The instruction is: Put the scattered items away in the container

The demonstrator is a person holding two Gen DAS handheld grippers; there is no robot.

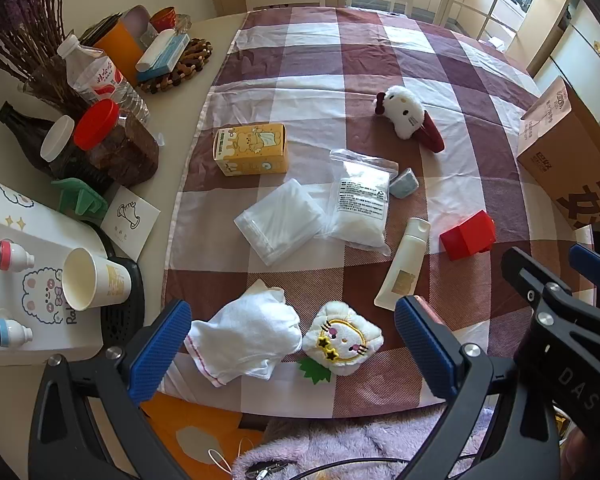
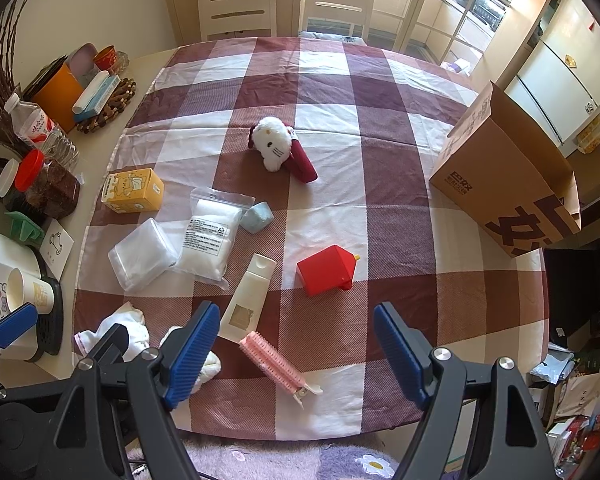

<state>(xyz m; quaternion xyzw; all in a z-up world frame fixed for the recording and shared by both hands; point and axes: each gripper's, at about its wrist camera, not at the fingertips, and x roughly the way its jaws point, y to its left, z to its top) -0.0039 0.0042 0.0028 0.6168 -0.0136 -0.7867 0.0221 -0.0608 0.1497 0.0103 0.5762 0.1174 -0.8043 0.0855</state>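
Scattered items lie on a checked tablecloth [image 1: 308, 92]: a yellow carton [image 1: 251, 149], a clear flat pack [image 1: 278, 222], a zip bag [image 1: 360, 200], a cream tube [image 1: 404, 264], a red box [image 1: 468, 235], a white cat plush [image 1: 404, 114], a white cloth [image 1: 246, 340] and a small cat plush [image 1: 342, 338]. The open cardboard box [image 2: 504, 176] stands at the right. My left gripper [image 1: 294, 354] is open over the cloth and small plush. My right gripper [image 2: 296, 354] is open over a pink roller comb [image 2: 274, 362].
The bare table left of the cloth holds a bottle [image 1: 96, 74], jars [image 1: 112, 144], a paper cup [image 1: 94, 280], an orange holder [image 1: 116, 46] and dried twigs [image 1: 24, 36]. Two chairs [image 2: 236, 0] stand behind the table. A small blue object [image 2: 256, 218] lies by the zip bag.
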